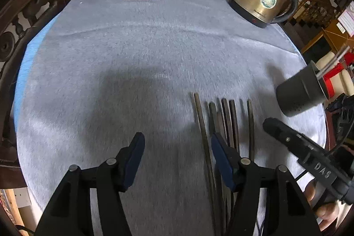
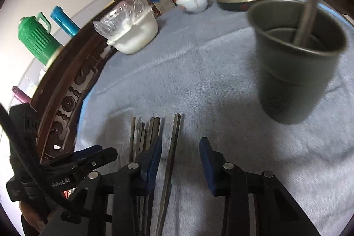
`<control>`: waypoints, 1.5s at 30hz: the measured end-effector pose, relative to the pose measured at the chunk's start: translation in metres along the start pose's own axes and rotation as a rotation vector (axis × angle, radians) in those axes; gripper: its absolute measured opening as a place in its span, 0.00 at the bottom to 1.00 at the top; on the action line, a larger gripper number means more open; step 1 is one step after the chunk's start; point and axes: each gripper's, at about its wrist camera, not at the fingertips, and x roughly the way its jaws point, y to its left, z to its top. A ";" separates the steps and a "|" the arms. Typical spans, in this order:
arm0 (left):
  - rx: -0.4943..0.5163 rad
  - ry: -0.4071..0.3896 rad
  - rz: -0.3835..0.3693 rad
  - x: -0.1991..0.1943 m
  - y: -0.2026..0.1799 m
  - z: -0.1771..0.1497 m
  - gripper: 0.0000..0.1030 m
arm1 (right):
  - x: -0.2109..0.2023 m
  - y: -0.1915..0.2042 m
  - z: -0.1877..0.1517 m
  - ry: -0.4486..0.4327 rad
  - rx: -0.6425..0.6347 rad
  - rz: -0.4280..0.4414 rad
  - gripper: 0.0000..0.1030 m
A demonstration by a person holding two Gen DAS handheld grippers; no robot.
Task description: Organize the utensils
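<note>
Lengthwise, chopsticks point away; right tool gapes around one, left tool open.

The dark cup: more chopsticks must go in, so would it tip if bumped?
Probably: the dark cup is tall, narrows toward its base and stands on soft cloth. The chopsticks leaning on its rim likely add leverage.

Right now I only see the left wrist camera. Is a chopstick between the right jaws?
Observer: Yes. One chopstick lies between the right gripper and its open jaws, and nothing pinches it.
Operator: Is there room in the cup?
Observer: Plenty. Inside the cup only a long grey thing leans, and most of the bottom shows.
</note>
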 end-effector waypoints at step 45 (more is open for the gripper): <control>-0.018 -0.125 -0.029 -0.049 -0.030 0.040 0.05 | -0.060 0.023 0.019 -0.138 -0.055 0.018 0.07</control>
